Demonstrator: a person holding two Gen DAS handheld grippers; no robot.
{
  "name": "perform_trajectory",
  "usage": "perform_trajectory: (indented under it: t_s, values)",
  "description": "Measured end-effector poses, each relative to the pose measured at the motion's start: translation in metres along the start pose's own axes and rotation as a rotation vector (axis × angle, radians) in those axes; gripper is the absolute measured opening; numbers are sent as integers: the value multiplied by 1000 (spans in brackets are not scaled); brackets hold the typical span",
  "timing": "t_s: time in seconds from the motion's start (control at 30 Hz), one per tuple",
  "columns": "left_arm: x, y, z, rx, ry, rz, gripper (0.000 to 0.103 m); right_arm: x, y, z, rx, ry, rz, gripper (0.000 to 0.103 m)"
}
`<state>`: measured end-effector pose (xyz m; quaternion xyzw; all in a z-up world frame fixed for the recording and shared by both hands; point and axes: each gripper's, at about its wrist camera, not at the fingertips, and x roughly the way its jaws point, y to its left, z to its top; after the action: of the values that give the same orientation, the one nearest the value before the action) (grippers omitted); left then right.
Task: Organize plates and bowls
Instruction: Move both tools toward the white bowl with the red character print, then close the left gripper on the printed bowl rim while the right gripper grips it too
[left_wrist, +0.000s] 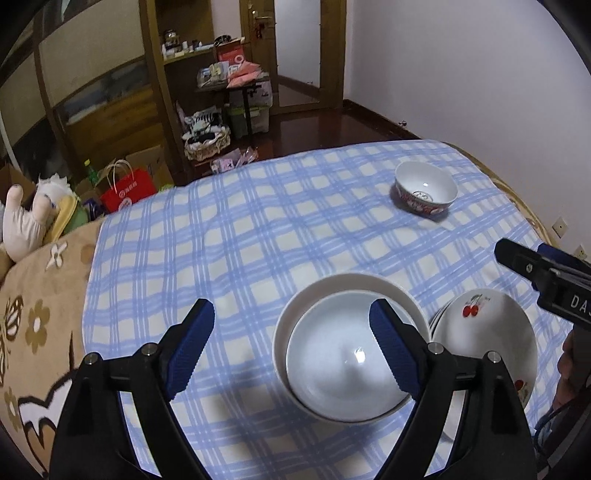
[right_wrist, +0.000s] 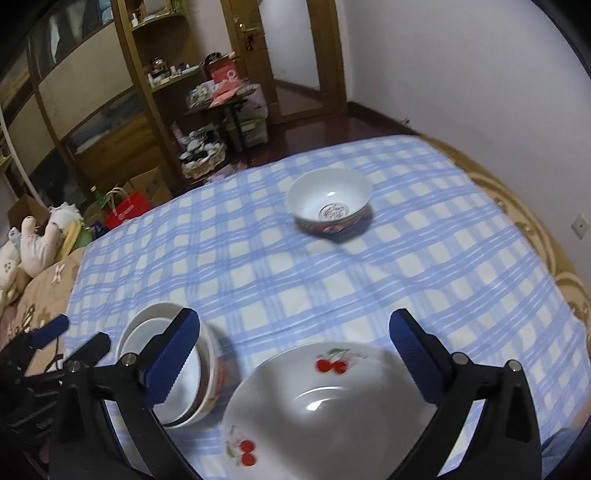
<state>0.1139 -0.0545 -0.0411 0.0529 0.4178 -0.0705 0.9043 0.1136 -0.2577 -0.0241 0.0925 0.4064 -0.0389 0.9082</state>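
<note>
Two nested white bowls (left_wrist: 343, 354) stand on the blue plaid cloth (left_wrist: 236, 236); they also show in the right wrist view (right_wrist: 170, 369). A cherry-patterned plate (left_wrist: 487, 339) sits on top of a stack just right of them, and fills the near middle of the right wrist view (right_wrist: 325, 410). A lone bowl with a red pattern (left_wrist: 425, 192) stands far right, also in the right wrist view (right_wrist: 330, 205). My left gripper (left_wrist: 291, 339) is open and empty above the nested bowls. My right gripper (right_wrist: 295, 350) is open and empty above the cherry plate; it shows at the left wrist view's right edge (left_wrist: 535, 273).
The cloth lies over a bed with a brown flowered blanket (left_wrist: 33, 332). Plush toys (left_wrist: 29, 218) and a red bag (left_wrist: 127, 190) sit at the left. Shelves and a cluttered small table (left_wrist: 232, 81) stand beyond, near a wooden door.
</note>
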Motion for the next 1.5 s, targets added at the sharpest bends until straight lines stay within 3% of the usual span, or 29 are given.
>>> perform_trajectory:
  t_s: [0.1,0.4,0.57,0.87,1.2,1.5]
  values:
    - [-6,-8,10,27,-27,43,85,-11,-7,8,10,-52,-46,103]
    - [0,-19,52,-17,-35,10,85,-33,-26,47,-30,-137,-124,103]
    - [23,-36,66,-24,3,-15,85,-28,-47,66,23,-138,-90,103]
    - [63,-72,103,57,12,-16,85,14,-72,100,11,-81,-74,103]
    - [132,-91,124,17,51,-79,85,87,-104,114,77,9,-41,100]
    - [178,-129,145,84,116,-127,85,143,-107,120,71,69,-23,84]
